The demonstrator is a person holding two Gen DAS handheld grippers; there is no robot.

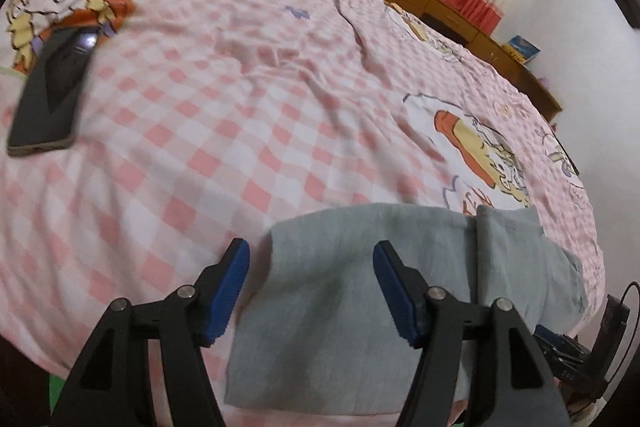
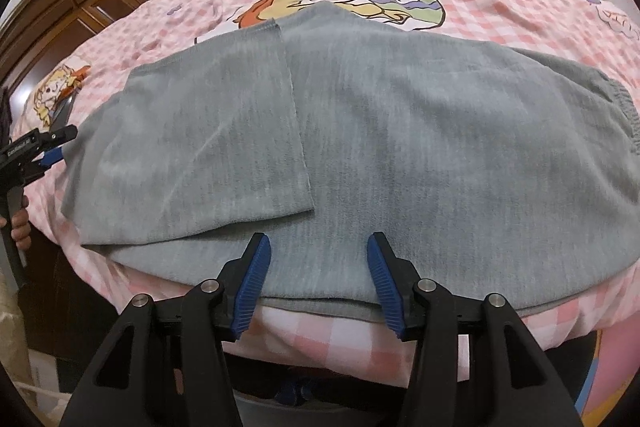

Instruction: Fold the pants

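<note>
Pants (image 2: pixel 360 131) folded on bed; both grippers (image 1: pixel 312 287) (image 2: pixel 318 275) gaping, empty (left's label possibly "Cam…", blurred).

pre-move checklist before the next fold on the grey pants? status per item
1. Left gripper free of cloth: ok, jaws stand apart over the folded end of the grey pants, nothing pinched.
2. Right gripper free: ok, jaws apart over the near edge of the pants, no cloth between the pads.
3. First fold lying flat: ok, the leg ends are folded over and rest on the body of the pants, hem fairly straight.
4. Waistband flat: cannot tell, it sits at the distorted edge of the right wrist view.
5. Phone clear of the pants: ok, it lies well apart on the bedspread.
</note>
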